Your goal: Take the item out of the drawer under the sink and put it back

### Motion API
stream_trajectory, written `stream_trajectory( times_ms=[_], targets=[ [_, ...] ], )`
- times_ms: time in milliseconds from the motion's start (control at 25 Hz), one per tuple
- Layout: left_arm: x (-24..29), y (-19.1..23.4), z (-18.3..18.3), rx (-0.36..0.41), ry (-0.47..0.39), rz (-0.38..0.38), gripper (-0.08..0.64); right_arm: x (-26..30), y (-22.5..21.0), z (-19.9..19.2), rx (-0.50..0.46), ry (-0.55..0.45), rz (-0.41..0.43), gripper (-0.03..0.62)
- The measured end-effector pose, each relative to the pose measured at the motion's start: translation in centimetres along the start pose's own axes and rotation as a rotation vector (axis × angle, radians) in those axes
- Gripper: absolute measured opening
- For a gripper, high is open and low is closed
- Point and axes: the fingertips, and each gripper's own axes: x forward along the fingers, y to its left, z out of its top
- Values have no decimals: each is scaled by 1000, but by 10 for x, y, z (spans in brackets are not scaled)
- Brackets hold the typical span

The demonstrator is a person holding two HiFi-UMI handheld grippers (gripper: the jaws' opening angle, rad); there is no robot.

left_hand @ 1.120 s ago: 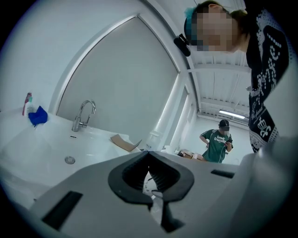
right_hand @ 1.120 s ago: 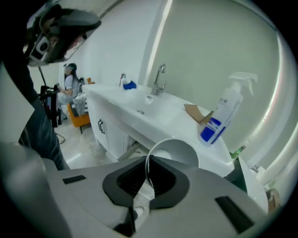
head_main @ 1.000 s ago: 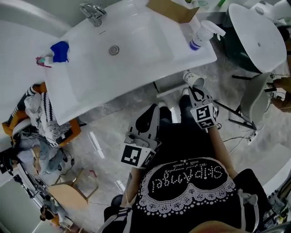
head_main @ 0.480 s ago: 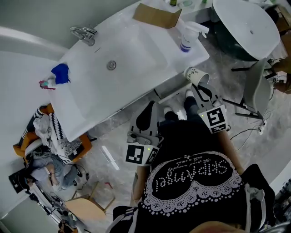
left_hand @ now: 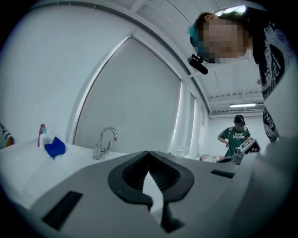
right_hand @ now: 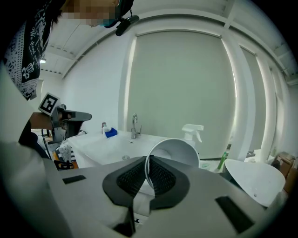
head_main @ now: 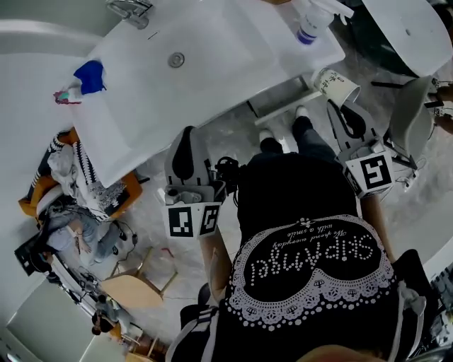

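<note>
A white paper cup (head_main: 337, 85) with print on its side lies tilted, mouth toward me, in front of the sink counter's right end. My right gripper (head_main: 342, 106) is shut on its rim. In the right gripper view the cup (right_hand: 178, 151) opens toward the camera, its rim pinched between the pads of the right gripper (right_hand: 148, 160). My left gripper (head_main: 185, 136) hovers before the sink's front edge, left of my body, shut and empty. In its own view the left gripper (left_hand: 149, 155) has its tips together, facing the faucet (left_hand: 105, 142). A grey and white drawer edge (head_main: 285, 98) shows beneath the counter.
The white sink (head_main: 127, 127) carries a faucet (head_main: 132, 8), a blue cloth (head_main: 90, 76) and a spray bottle (head_main: 312, 22). Clothes are heaped (head_main: 71, 187) at the left and a wooden stool (head_main: 131, 286) stands below them. A chair (head_main: 414, 113) and a white tub (head_main: 407, 28) are at the right. Another person (left_hand: 235, 137) stands far off.
My right gripper has lifted the cup up toward the counter's right end. My left gripper has swung left, toward the sink's front edge.
</note>
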Motion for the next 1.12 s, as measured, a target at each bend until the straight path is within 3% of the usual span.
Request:
stream_trajectory(
  times_ms=[160, 280, 920, 1120],
  targets=[
    [-12, 22, 3, 29, 25, 45, 5, -2, 5, 6, 35, -22, 6, 26],
    [-16, 27, 4, 6, 23, 60, 5, -4, 9, 7, 63, -33, 32, 26],
    [-15, -10, -9, 10, 35, -39, 5, -18, 10, -3, 117, -49, 45, 26],
    [-24, -9, -12, -1, 41, -51, 5, -17, 26, -5, 88, -59, 55, 26]
  ],
)
